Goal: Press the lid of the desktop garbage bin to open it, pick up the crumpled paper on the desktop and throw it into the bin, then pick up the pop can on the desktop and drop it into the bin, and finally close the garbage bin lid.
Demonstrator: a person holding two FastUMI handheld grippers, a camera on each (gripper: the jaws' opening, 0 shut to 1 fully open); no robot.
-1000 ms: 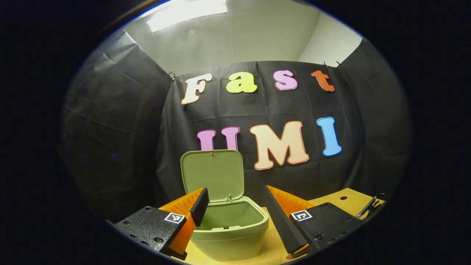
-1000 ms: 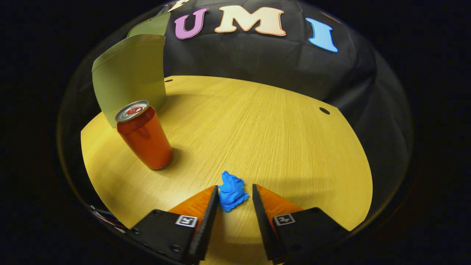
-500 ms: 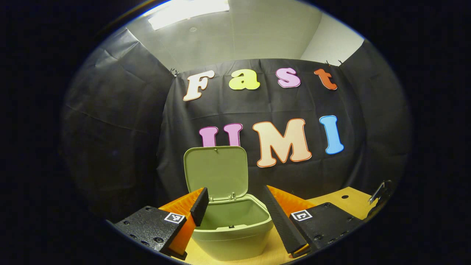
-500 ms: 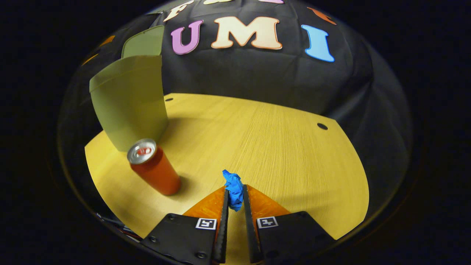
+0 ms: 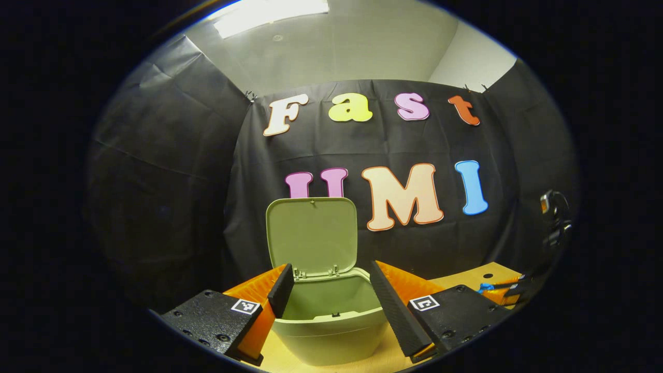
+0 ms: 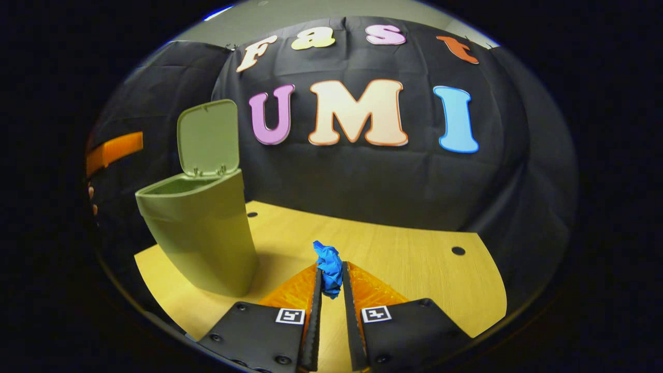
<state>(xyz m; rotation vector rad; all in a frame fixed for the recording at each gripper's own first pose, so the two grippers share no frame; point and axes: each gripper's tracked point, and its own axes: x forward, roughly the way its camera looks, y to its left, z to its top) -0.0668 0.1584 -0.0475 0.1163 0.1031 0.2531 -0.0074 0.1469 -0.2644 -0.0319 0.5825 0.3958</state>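
The green bin [image 6: 202, 233] stands on the wooden table at the left of the right gripper view, its lid [image 6: 207, 137] hinged upright. My right gripper [image 6: 330, 272] is shut on the blue crumpled paper [image 6: 330, 264], held above the table to the right of the bin. In the left gripper view the bin [image 5: 331, 326] sits low in the middle with its lid [image 5: 312, 235] up. My left gripper [image 5: 330, 268] is open, with a finger on each side of the bin's mouth. The right gripper [image 5: 500, 287] with the blue paper [image 5: 485, 286] shows at the far right.
The wooden table [image 6: 414, 269] reaches right of the bin and has small round holes [image 6: 458, 250]. Black cloth walls close the booth behind and at both sides. The left gripper [image 6: 114, 150] and part of a hand [image 6: 92, 199] sit at the left edge beside the bin.
My right gripper shut on the blue paper and lifted it off the table, tilting up; the can has left its view. The left gripper stayed open by the bin, shifting slightly.
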